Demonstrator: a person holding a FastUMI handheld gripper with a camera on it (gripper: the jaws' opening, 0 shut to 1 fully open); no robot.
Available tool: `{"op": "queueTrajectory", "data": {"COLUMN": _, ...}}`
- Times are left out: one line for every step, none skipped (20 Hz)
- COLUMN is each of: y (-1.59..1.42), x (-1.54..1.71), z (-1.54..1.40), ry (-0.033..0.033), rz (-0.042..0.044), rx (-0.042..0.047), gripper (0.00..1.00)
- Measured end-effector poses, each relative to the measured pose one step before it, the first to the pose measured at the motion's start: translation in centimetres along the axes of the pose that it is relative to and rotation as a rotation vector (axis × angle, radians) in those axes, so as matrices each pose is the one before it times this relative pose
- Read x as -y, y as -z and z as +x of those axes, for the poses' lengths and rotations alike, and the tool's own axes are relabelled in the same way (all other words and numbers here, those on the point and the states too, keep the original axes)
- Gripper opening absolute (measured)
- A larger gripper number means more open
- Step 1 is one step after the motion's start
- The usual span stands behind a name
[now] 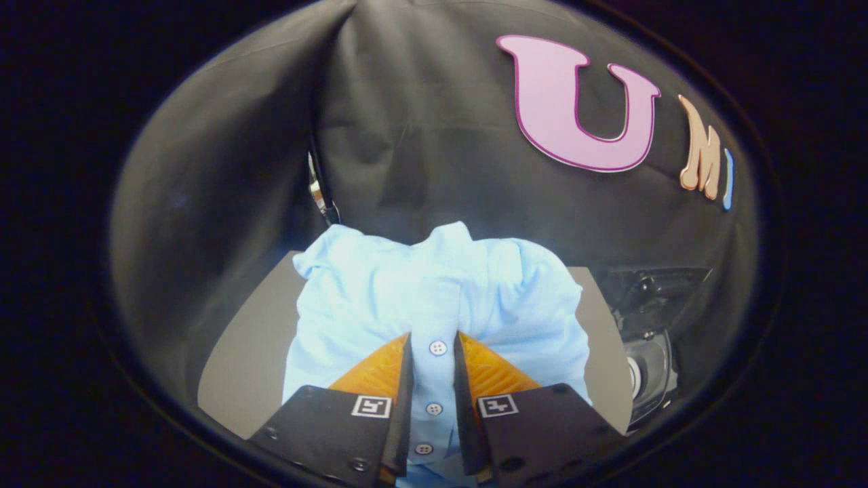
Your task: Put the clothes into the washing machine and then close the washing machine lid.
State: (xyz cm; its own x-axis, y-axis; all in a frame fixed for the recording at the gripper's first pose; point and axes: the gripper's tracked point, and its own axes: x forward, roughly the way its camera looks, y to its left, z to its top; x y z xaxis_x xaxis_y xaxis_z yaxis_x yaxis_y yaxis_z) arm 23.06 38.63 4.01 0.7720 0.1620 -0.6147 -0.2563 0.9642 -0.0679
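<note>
While clamped on both sides by the hand-held gripper [434, 349], a light-blue shirt [380, 298], bunched ahead over the desk [244, 359].

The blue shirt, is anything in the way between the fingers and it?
Nothing visible is. The gripper already has the blue shirt: its button strip runs up between the two fingers, which look closed on the fabric.

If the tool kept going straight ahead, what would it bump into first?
Probably nothing new: the tool already has the light blue buttoned shirt pinched between its fingers. Beyond the bunched shirt hangs the black cloth wall.
</note>
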Motion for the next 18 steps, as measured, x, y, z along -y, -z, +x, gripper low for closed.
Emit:
{"op": "queueTrajectory", "data": {"y": 0.050, "x": 0.376, "z": -0.239, "ry": -0.00688, "rz": 0.02014, "rx": 0.01257, "gripper": 0.32}}
{"op": "queueTrajectory", "data": {"y": 0.032, "x": -0.039, "z": -0.399, "ry": -0.00374, "rz": 0.00051, "rx": -0.00511, "gripper": 0.03}}
{"op": "queueTrajectory", "data": {"y": -0.430, "x": -0.020, "z": -0.118, "ry": 0.00081, "rz": -0.02755, "rx": 0.01711, "gripper": 0.03}}
{"op": "queueTrajectory", "data": {"y": -0.613, "x": 0.284, "z": -0.299, "ry": 0.00769, "rz": -0.02374, "rx": 0.03226, "gripper": 0.03}}
{"op": "queueTrajectory", "data": {"y": -0.438, "x": 0.182, "z": -0.606, "ry": 0.00211, "rz": -0.02464, "rx": 0.02737, "gripper": 0.03}}
{"op": "queueTrajectory", "data": {"y": -0.795, "x": -0.007, "z": -0.627, "ry": -0.00394, "rz": -0.01659, "rx": 0.03645, "gripper": 0.03}}
{"op": "queueTrajectory", "data": {"y": -1.179, "x": -0.079, "z": -1.495, "ry": -0.00137, "rz": -0.00789, "rx": 0.03872, "gripper": 0.03}}
{"op": "queueTrajectory", "data": {"y": -1.019, "x": 0.056, "z": -1.092, "ry": 0.00206, "rz": -0.01968, "rx": 0.02484, "gripper": 0.00}}
{"op": "queueTrajectory", "data": {"y": -1.032, "x": 0.182, "z": -0.426, "ry": 0.00635, "rz": -0.00789, "rx": 0.03224, "gripper": 0.00}}
{"op": "queueTrajectory", "data": {"y": -1.166, "x": 0.282, "z": -0.974, "ry": 0.00630, "rz": -0.00411, "rx": 0.02723, "gripper": 0.00}}
{"op": "queueTrajectory", "data": {"y": -0.823, "x": 0.455, "z": -0.896, "ry": 0.00304, "rz": -0.00506, "rx": 0.02134, "gripper": 0.00}}
{"op": "queueTrajectory", "data": {"y": -0.898, "x": 0.663, "z": -0.721, "ry": 0.01151, "rz": -0.00652, "rx": 0.02297, "gripper": 0.00}}
{"op": "queueTrajectory", "data": {"y": -0.697, "x": 0.941, "z": -0.910, "ry": 0.01096, "rz": -0.00490, "rx": 0.01921, "gripper": 0.00}}
{"op": "queueTrajectory", "data": {"y": -0.647, "x": 0.642, "z": -0.575, "ry": 0.00289, "rz": 0.00828, "rx": 0.01479, "gripper": 0.00}}
{"op": "queueTrajectory", "data": {"y": -0.502, "x": 0.551, "z": -0.417, "ry": -0.00203, "rz": 0.01719, "rx": 0.01510, "gripper": 0.00}}
{"op": "queueTrajectory", "data": {"y": -0.623, "x": 0.765, "z": -0.535, "ry": 0.00165, "rz": 0.02295, "rx": 0.01679, "gripper": 0.00}}
{"op": "queueTrajectory", "data": {"y": -0.678, "x": 0.854, "z": -0.621, "ry": 0.00539, "rz": 0.01690, "rx": 0.01117, "gripper": 0.00}}
{"op": "queueTrajectory", "data": {"y": -0.827, "x": 0.918, "z": -0.630, "ry": 0.00819, "rz": 0.00218, "rx": 0.01903, "gripper": 0.00}}
